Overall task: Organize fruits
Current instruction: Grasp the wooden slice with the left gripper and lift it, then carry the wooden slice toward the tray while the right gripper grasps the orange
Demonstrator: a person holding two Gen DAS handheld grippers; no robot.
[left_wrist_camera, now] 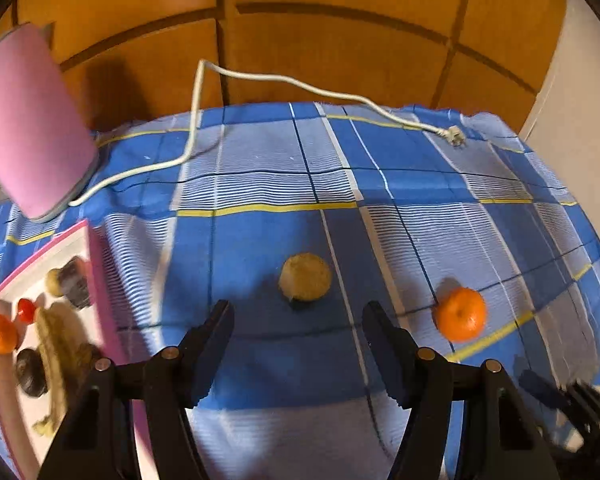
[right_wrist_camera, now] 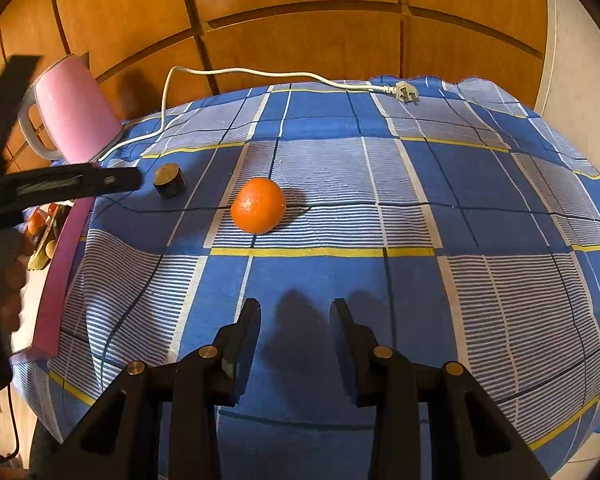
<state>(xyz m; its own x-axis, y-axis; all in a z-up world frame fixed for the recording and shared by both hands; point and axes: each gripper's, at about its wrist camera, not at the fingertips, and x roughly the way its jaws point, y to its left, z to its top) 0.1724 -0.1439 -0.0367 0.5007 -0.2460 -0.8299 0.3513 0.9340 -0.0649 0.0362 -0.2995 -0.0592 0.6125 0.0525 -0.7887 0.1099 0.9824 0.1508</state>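
An orange (left_wrist_camera: 460, 314) (right_wrist_camera: 259, 205) lies on the blue checked cloth. To its left sits a short round piece with a tan top and dark sides (left_wrist_camera: 305, 282) (right_wrist_camera: 169, 180). My left gripper (left_wrist_camera: 299, 312) is open and empty, its fingers just short of that piece on either side. In the right wrist view the left gripper (right_wrist_camera: 136, 180) comes in from the left beside the piece. My right gripper (right_wrist_camera: 296, 308) hovers over bare cloth well in front of the orange, jaws apart with nothing between. A pink-rimmed white tray (left_wrist_camera: 96, 276) (right_wrist_camera: 62, 276) at the left holds several fruits, among them a second orange (left_wrist_camera: 2, 334).
A pink kettle (left_wrist_camera: 28, 120) (right_wrist_camera: 76, 108) stands at the back left. Its white cord (left_wrist_camera: 300, 84) runs along the far table edge to a plug (left_wrist_camera: 456, 136) (right_wrist_camera: 406, 92). Wooden panelling is behind. The cloth drops off at the right edge.
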